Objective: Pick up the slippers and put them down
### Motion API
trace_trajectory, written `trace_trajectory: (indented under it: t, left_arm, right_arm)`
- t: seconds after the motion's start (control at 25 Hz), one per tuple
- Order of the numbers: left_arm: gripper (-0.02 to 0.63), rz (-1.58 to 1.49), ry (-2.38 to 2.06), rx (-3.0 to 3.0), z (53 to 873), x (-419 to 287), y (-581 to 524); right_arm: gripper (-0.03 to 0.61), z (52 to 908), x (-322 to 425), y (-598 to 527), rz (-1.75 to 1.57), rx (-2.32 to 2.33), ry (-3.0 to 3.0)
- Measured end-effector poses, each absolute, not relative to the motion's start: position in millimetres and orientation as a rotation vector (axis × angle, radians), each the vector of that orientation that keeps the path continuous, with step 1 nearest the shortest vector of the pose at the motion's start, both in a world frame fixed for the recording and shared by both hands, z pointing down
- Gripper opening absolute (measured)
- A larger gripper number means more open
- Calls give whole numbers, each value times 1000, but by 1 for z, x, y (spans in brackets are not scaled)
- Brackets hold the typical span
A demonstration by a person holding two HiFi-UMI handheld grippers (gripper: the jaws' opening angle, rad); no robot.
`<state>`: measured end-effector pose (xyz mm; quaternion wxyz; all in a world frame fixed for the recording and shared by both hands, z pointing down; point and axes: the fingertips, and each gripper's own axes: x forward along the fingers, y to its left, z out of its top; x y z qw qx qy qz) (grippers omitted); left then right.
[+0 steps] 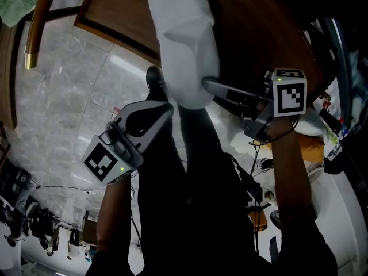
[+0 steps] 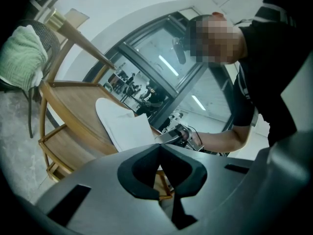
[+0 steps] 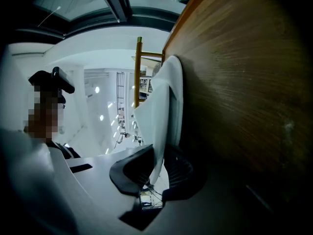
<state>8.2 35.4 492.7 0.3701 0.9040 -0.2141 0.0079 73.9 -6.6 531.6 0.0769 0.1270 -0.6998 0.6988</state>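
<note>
The right claw [image 1: 210,84] is clamped on the rim of a white fabric slipper [image 1: 184,45] that overhangs the near edge of the brown wooden desk [image 1: 118,16]. The left claw [image 1: 167,106], jaws together and empty, hovers just beside it.

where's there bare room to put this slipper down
Bare: the wooden tabletop on either side of the slipper held by the right gripper, and the marble floor left of the person's leg. Crowded: cables and gear at lower left and along the right edge.
</note>
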Motion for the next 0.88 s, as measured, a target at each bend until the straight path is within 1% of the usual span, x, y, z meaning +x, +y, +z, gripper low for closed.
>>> trace_trajectory:
  t: [0.24, 0.44, 0.72, 0.88]
  left_arm:
    - [11, -49, -601, 2340, 477, 5, 32]
    - [11, -36, -615, 2408, 443, -1, 27]
    - [10, -75, -681, 2558, 322, -19, 6]
    - [11, -103, -685, 2719, 240, -22, -27]
  right_arm:
    - [64, 514, 71, -5, 1991, 372, -2182]
    - [63, 464, 67, -16, 1858, 407, -2337]
    - [60, 328, 66, -32, 1562, 521, -2636]
    - [58, 240, 72, -60, 1305, 579, -2850]
